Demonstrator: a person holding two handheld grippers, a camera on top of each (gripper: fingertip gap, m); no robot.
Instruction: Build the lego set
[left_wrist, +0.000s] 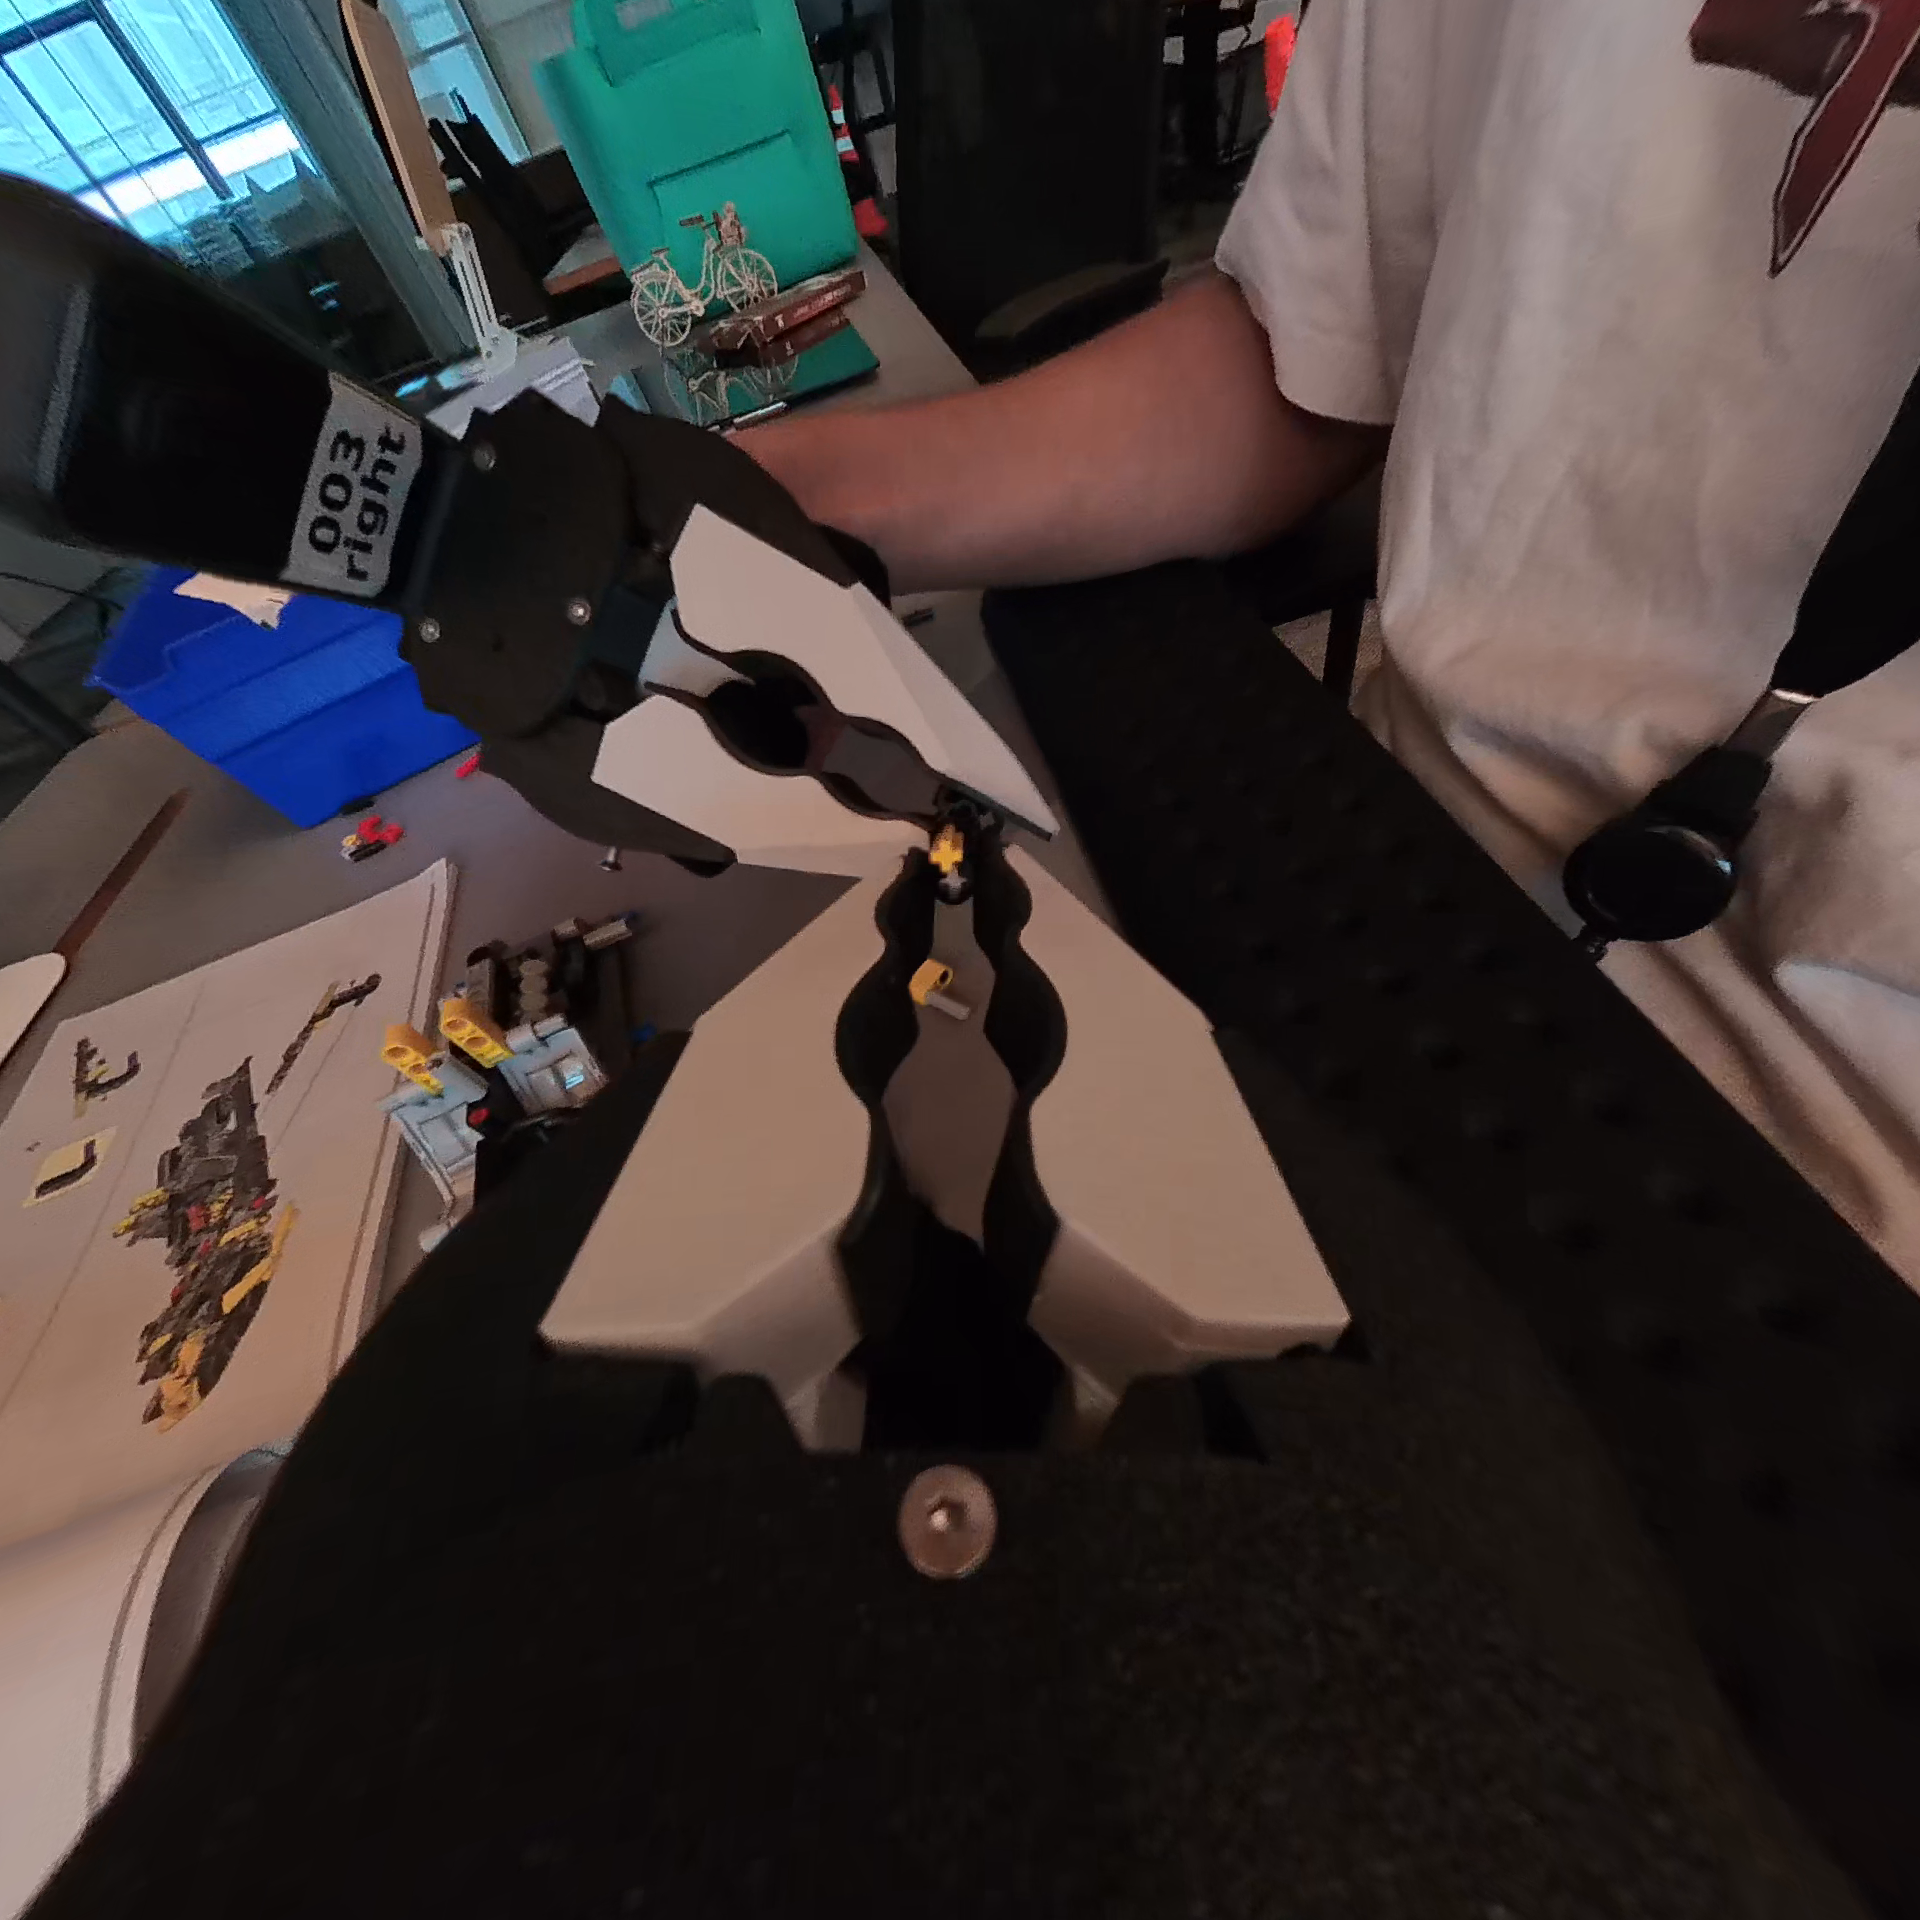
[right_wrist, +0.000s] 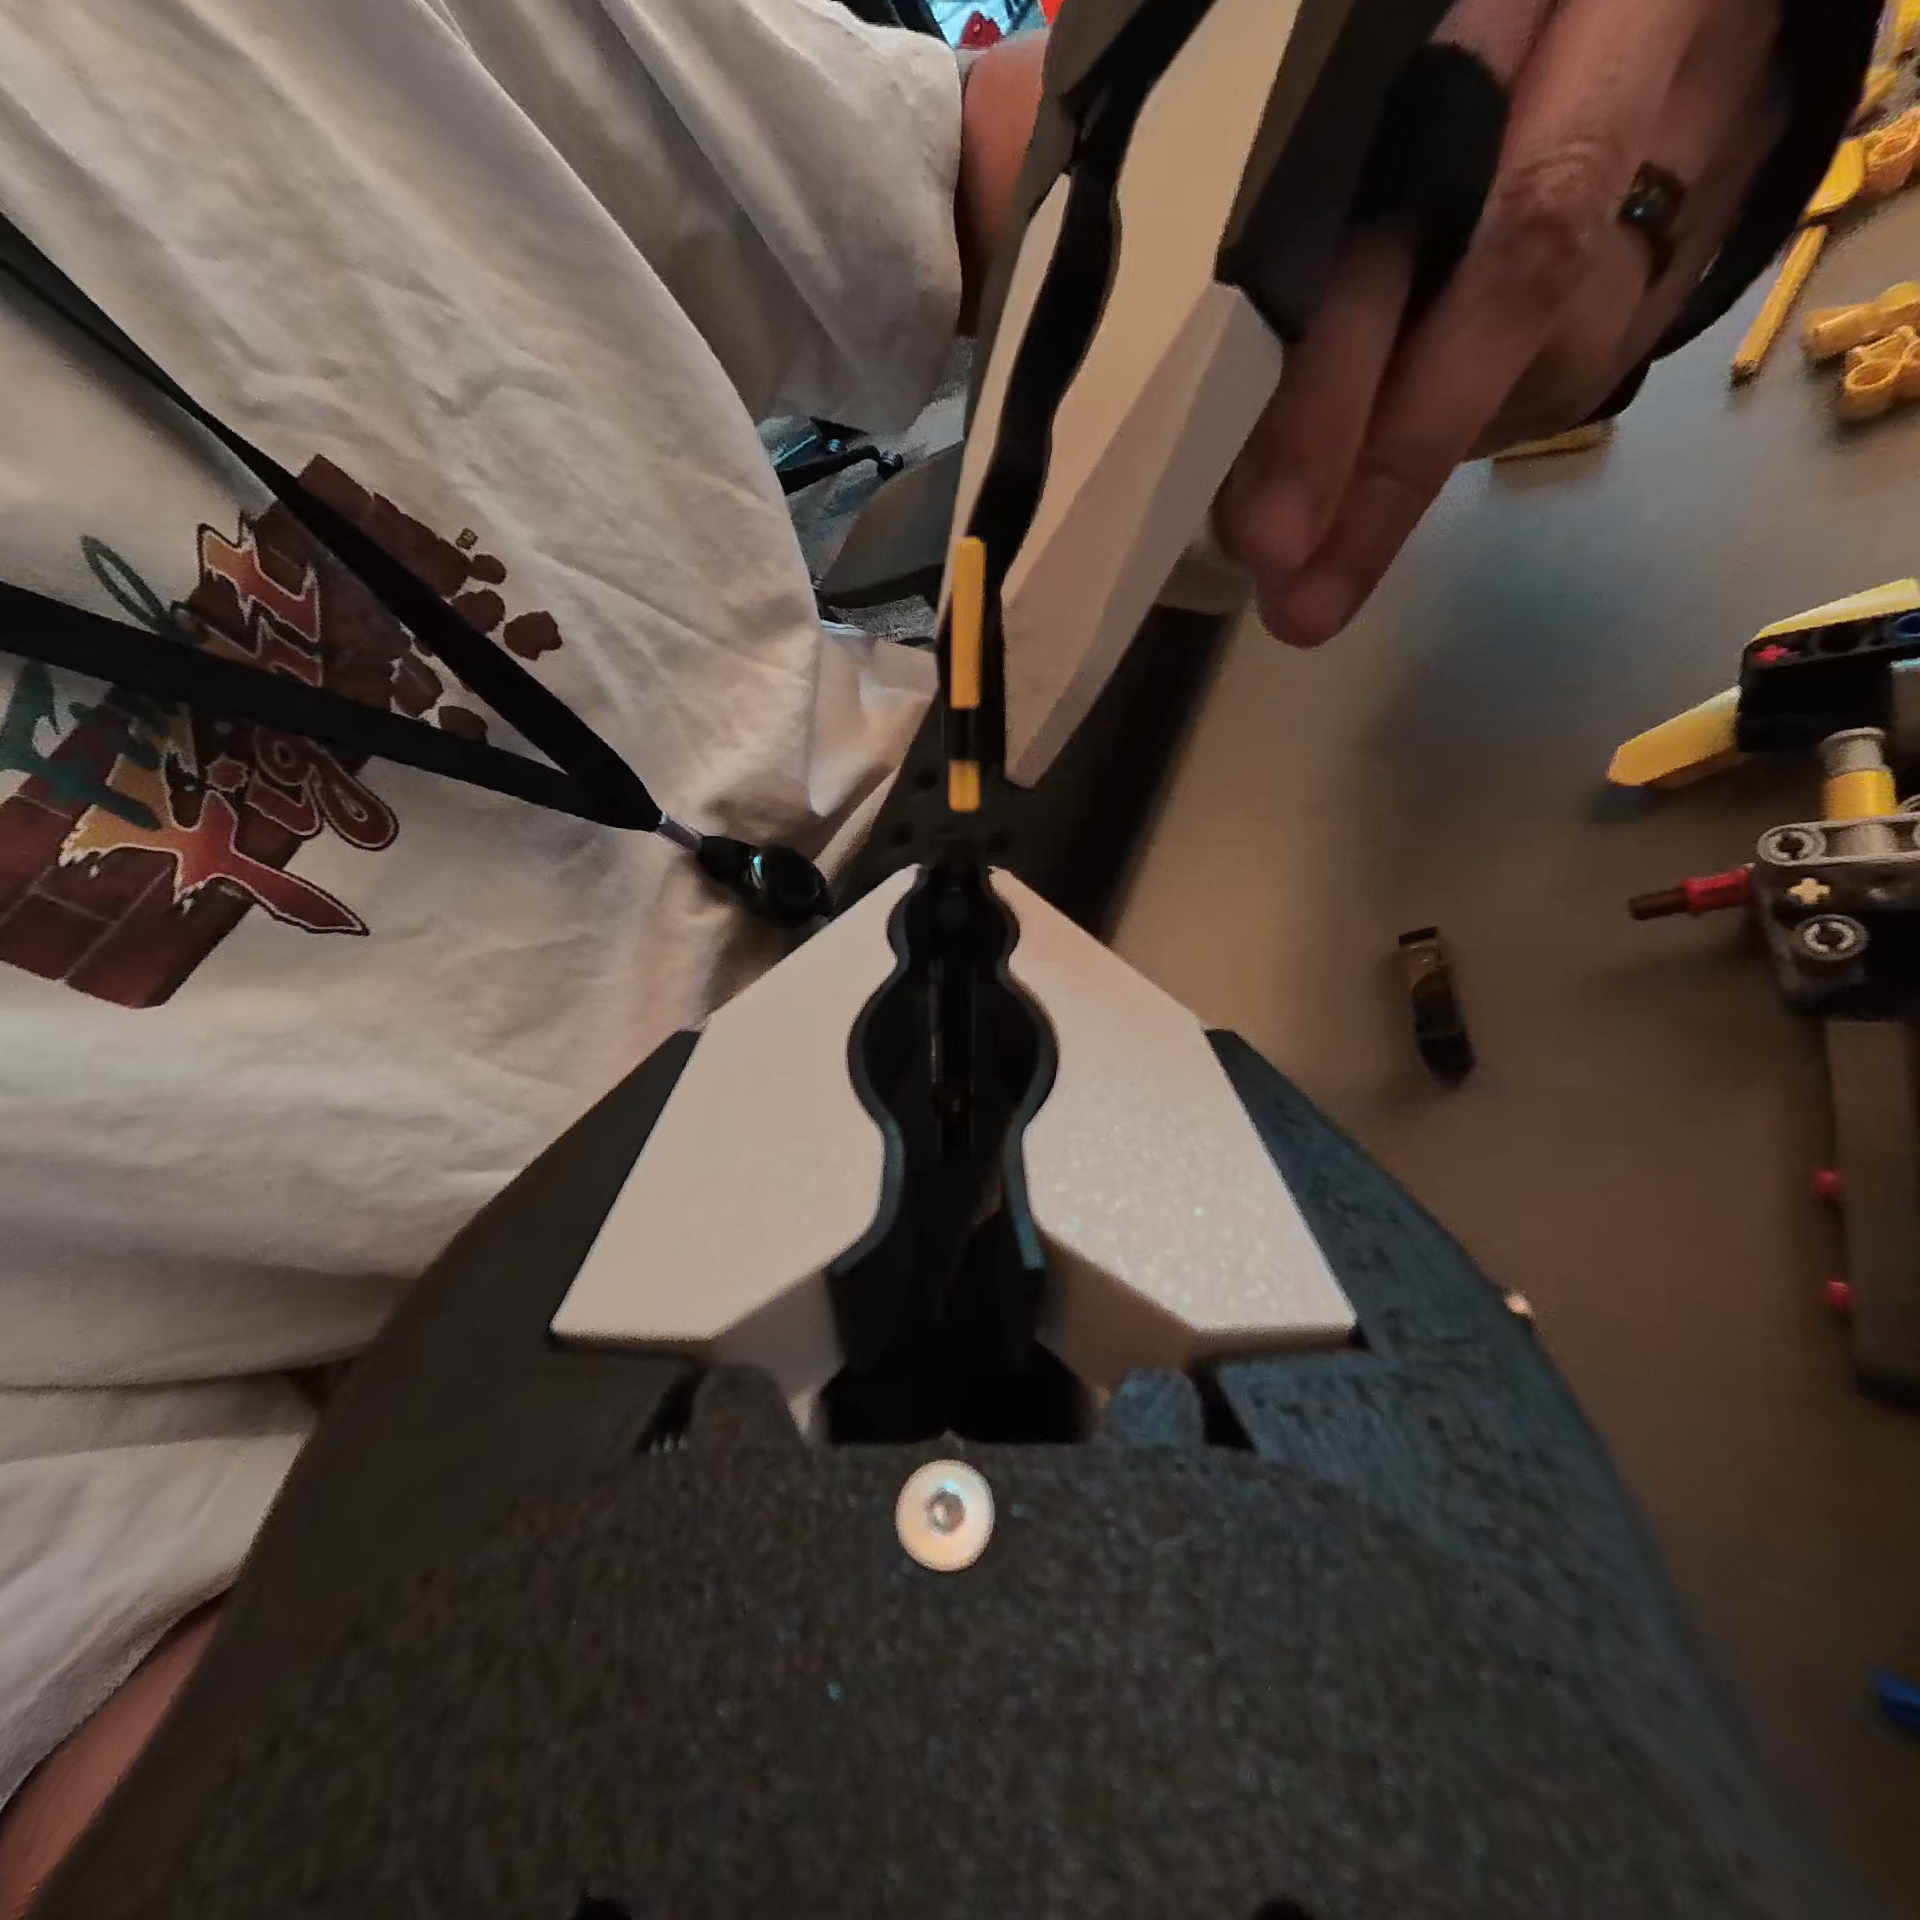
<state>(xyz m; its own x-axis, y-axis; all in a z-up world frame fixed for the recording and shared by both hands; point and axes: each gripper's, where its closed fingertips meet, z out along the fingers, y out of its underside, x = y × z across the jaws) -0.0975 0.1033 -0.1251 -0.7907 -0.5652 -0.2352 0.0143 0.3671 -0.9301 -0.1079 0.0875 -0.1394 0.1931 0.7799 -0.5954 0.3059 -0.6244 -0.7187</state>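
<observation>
Yellow and thin, the axle (right_wrist: 966, 665) stands up between my two tongs, in the air in front of my shirt, well off the table (right_wrist: 1351, 831). It looks like hard plastic: light, stiff and smooth, so I judge it will slip or twist if I pinch it on the very end. Best hold is across the shaft, close to where it enters the black piece (right_wrist: 951, 821).

My left gripper (left_wrist: 951, 868) has its fingers nearly closed, clamped on the yellow axle at the tips; from this side I see only its cross-shaped end. My right gripper (right_wrist: 951, 862) is pressed together too, its tips gripping the small black piece that the axle passes through. The two sets of tips are almost touching each other.

I judge I am pushing the axle through that black part, so both grips must stay square or the little thing pops out.

Down on the table, the half-built grey and yellow model (left_wrist: 499, 1049) waits beside the instruction booklet (left_wrist: 208, 1143). More loose yellow parts (right_wrist: 1870, 353) lie far off.
</observation>
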